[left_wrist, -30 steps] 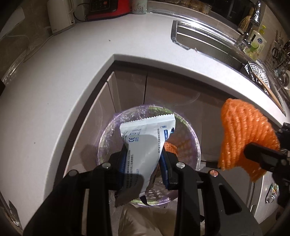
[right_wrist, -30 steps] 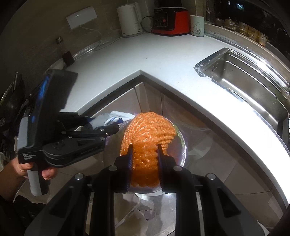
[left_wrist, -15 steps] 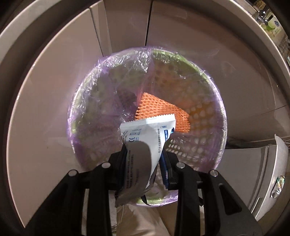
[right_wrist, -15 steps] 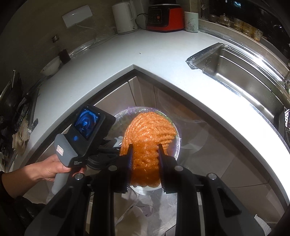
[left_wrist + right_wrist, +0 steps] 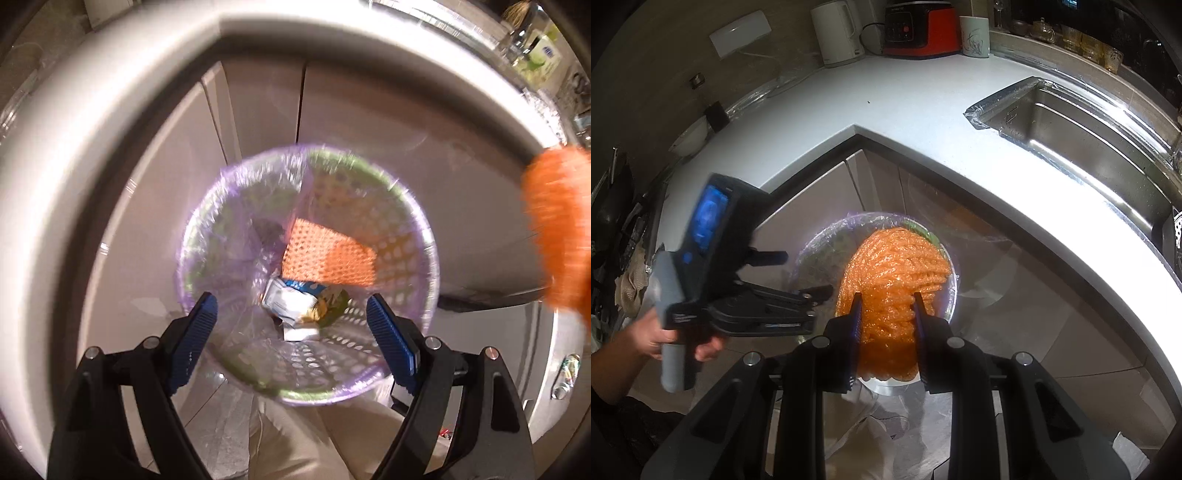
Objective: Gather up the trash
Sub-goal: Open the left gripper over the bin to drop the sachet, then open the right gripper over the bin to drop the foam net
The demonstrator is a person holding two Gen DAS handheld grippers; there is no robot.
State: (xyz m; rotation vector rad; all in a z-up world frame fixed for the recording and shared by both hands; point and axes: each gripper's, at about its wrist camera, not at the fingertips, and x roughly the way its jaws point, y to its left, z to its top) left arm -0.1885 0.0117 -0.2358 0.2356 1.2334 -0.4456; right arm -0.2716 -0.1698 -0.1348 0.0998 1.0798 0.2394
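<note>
Spreading since earlier, left tongs [image 5: 291, 325] dropped packet [image 5: 291, 306] into bin [image 5: 413, 332]; right tongs [image 5: 886, 314] pinching orange net [image 5: 894, 266].

Between my left gripper [image 5: 291, 317]'s spread fingers [image 5: 195, 332], below them, sits the bin [image 5: 413, 321]. Inside it a net [image 5: 325, 254] lies beyond the fingertips, with a wrapper [image 5: 291, 306] nearer to me, touching it. Cupboard doors [image 5: 266, 110] stand behind the bin, the counter [image 5: 74, 147] above them. Off past my right finger hangs the foam net [image 5: 557, 221]. My right gripper [image 5: 886, 314]'s fingers [image 5: 855, 317] press that foam net [image 5: 894, 280] from both sides, over the bin [image 5: 812, 251]. The left gripper [image 5: 790, 273] reaches in from their left. The sink [image 5: 1089, 140] lies far right in the counter [image 5: 905, 103]; a kettle [image 5: 836, 33] stands at its back.
</note>
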